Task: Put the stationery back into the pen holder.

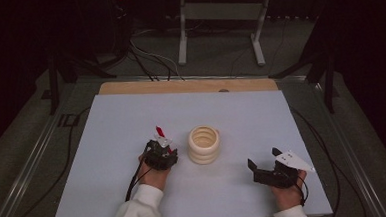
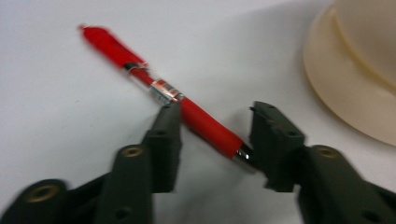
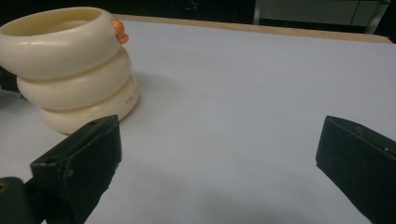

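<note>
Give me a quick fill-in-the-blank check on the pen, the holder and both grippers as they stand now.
1. The pen between the left gripper jaws is ____ in colour.
2. The cream holder is built of ____ stacked rings.
3. The right gripper has its jaws ____, nothing between them.

Missing words: red; three; open
</note>
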A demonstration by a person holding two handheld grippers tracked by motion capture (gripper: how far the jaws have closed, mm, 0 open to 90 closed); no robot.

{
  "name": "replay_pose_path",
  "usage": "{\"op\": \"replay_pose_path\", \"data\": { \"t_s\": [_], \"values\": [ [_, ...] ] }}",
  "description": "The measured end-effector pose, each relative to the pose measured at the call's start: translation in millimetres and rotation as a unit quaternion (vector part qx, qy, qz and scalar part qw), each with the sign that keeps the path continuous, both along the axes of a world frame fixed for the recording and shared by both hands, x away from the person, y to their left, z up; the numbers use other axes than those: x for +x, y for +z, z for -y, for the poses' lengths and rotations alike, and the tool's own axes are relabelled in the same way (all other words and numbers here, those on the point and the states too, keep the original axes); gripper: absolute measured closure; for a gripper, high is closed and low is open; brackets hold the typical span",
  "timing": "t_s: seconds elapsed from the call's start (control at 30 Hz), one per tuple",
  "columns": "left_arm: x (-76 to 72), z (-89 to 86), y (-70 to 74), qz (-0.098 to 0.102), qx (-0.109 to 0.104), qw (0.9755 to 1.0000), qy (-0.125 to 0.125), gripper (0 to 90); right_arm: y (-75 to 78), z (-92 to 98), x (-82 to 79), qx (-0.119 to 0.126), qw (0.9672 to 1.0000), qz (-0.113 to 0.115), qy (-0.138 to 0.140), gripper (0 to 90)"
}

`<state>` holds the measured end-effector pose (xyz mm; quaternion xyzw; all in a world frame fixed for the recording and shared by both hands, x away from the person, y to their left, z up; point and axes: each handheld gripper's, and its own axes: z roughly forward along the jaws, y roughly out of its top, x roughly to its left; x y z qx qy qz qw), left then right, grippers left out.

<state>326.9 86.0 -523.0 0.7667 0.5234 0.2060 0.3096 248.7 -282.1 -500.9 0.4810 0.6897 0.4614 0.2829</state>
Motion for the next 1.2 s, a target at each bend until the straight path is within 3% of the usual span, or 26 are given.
{"op": "replay_pose_path", "data": {
  "t_s": [0.23, 0.4, 0.57, 1.2],
  "values": [
    [-7.7, -9.4, 3.2, -0.013, 0.008, 0.9998, 0.011, 73.7, -0.1, 0.7, 0.0, 0.002, 1.0000, -0.002, 0.002, 0.5],
    [-14.4, -12.3, 3.2, -0.009, 0.018, 0.9998, 0.009, 78.1, -0.4, 0.1, 0.2, 0.001, 1.0000, -0.002, 0.004, 0.5],
    [-12.6, -16.9, 3.9, -0.013, 0.004, 0.9999, 0.003, 80.8, -0.5, -0.3, 0.3, 0.001, 1.0000, -0.002, 0.005, 0.6],
    [-17.2, -38.8, 25.4, 0.023, -0.047, 0.9986, 0.008, 81.3, -1.5, -0.1, 1.2, 0.004, 0.9999, -0.005, 0.008, 0.6]
  ]
}}
